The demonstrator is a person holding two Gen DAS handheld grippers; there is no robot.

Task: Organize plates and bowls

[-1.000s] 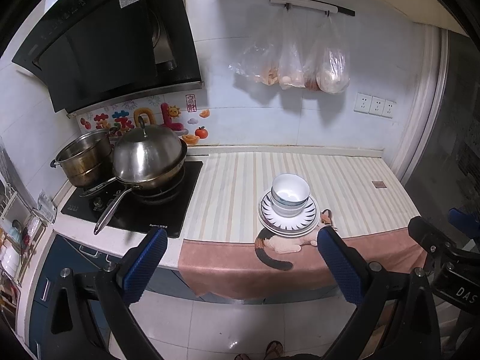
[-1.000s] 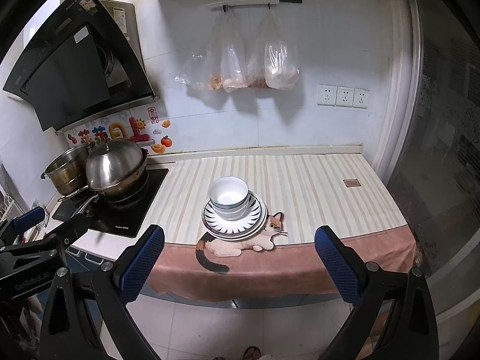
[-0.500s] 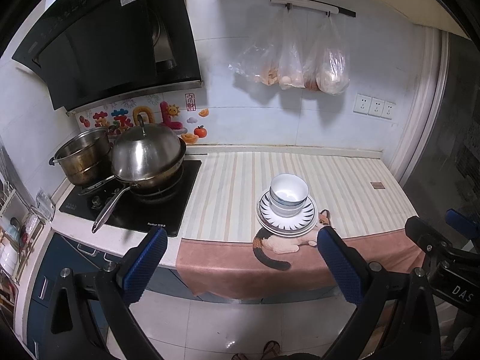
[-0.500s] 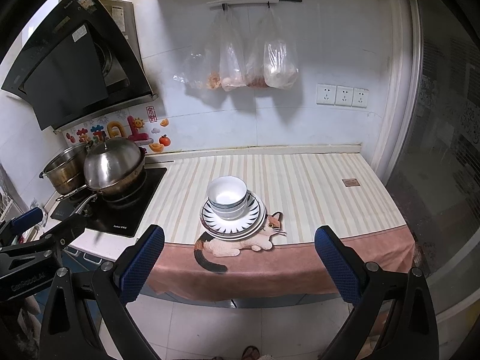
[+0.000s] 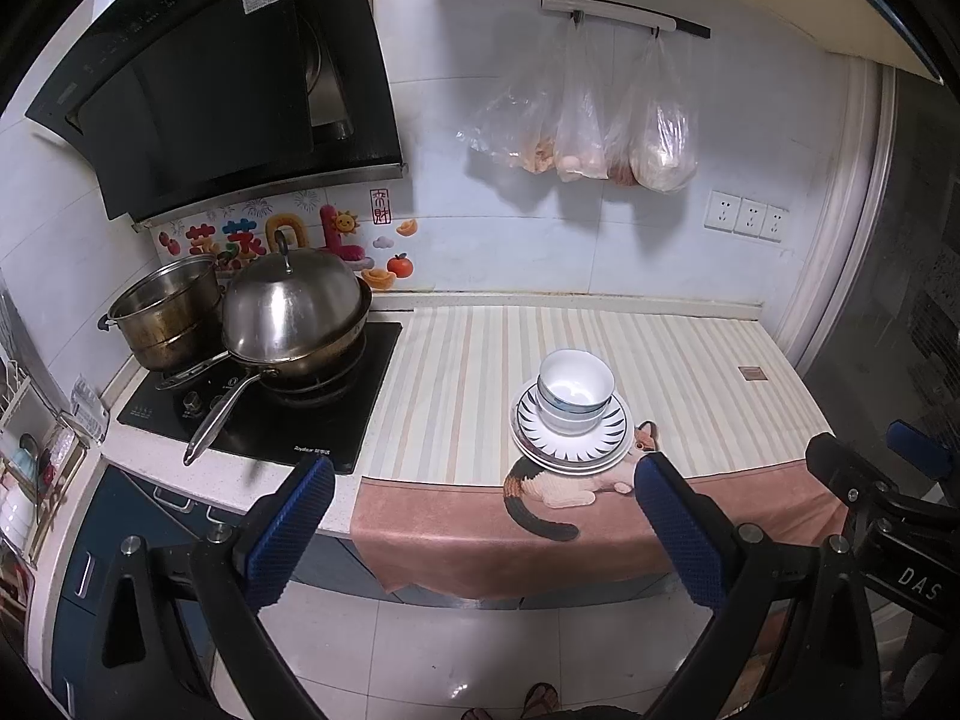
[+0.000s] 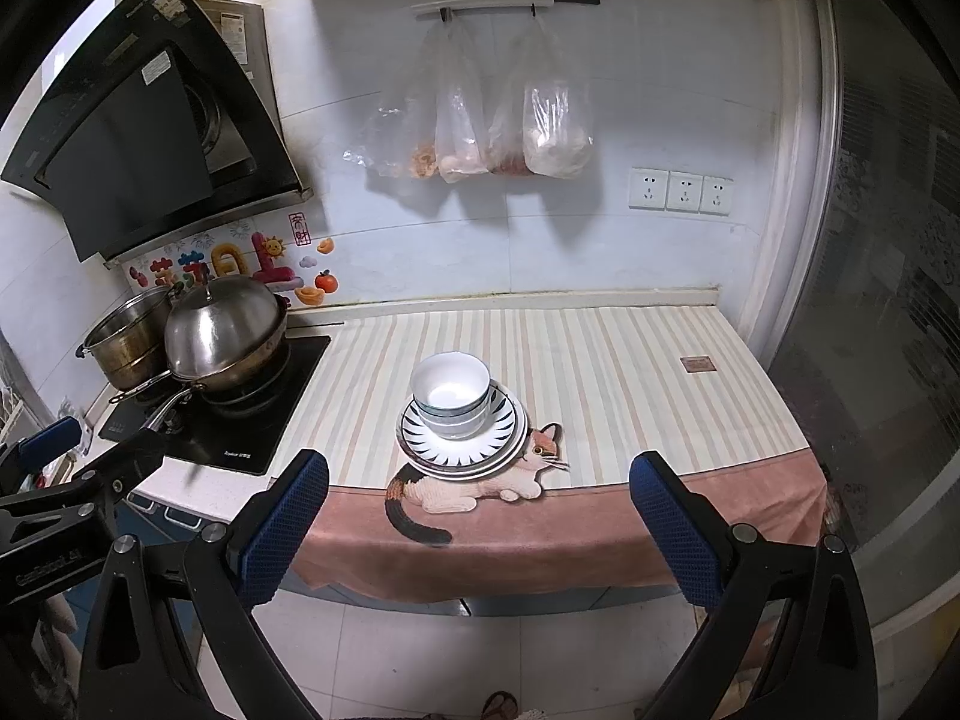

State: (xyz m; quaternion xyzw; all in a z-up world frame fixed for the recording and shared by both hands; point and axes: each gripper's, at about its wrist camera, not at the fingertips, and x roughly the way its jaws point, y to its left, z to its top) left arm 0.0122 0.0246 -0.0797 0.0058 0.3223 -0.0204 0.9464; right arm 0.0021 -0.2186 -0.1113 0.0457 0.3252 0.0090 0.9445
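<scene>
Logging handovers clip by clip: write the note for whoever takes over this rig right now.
Left gripper: open, empty, held back from the counter edge.
Right gripper: open, empty, also short of the counter.
Bowls: nested, sitting on the stack of plates, which rests on the striped mat near the front edge, partly over the cat print.
Done: nothing is gripped; the dishes already stand in one pile.
Left: judging by this, approach the pile and sort bowls from plates.

left wrist: off-counter, faces wall | right wrist: same | shared: plates (image 5: 570, 441) (image 6: 462, 441)
</scene>
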